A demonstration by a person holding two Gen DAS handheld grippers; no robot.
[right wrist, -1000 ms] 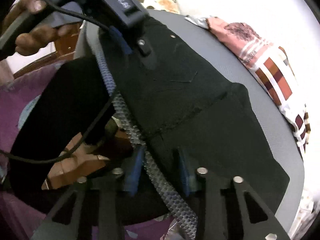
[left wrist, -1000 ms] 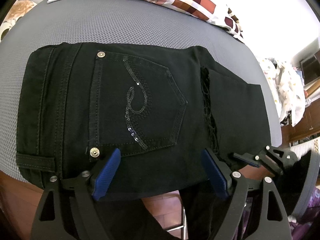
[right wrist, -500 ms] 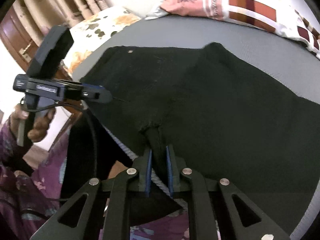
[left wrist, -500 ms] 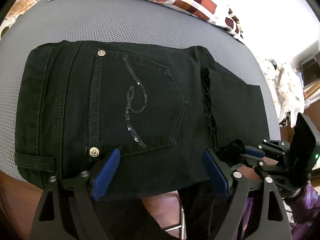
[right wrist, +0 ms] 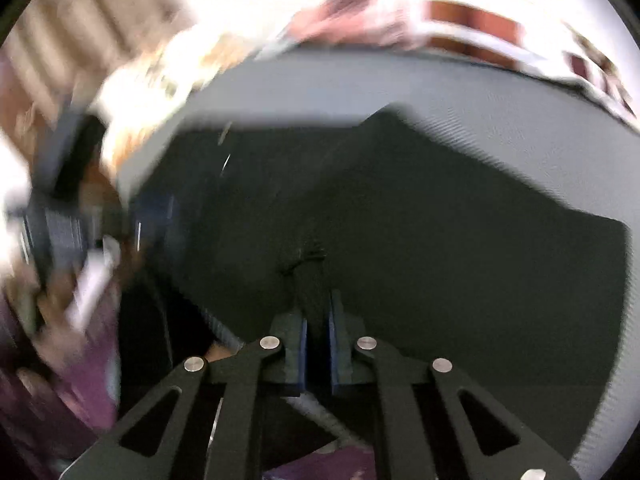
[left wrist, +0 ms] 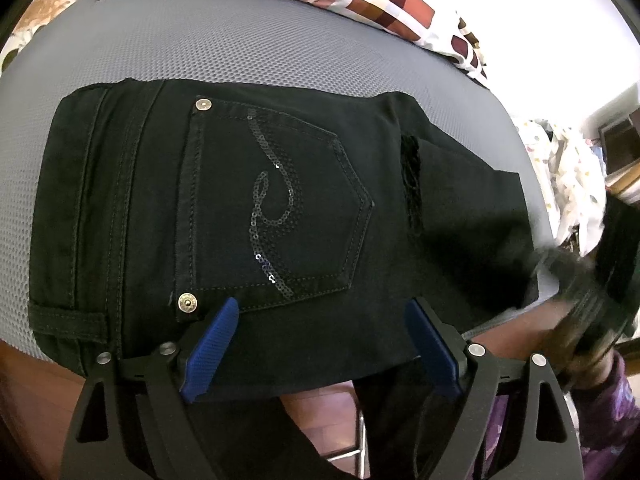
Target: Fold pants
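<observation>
The right claw [right wrist: 317, 330] has just closed and now pinches a bunched edge of the black pants [left wrist: 280, 208], where half a second ago fabric sat loosely between its pads. The left claw [left wrist: 320, 344] hangs apart over the waist end. The pants lie partly folded on the grey mattress [left wrist: 240, 48], so lifting the next fold looks possible.
</observation>
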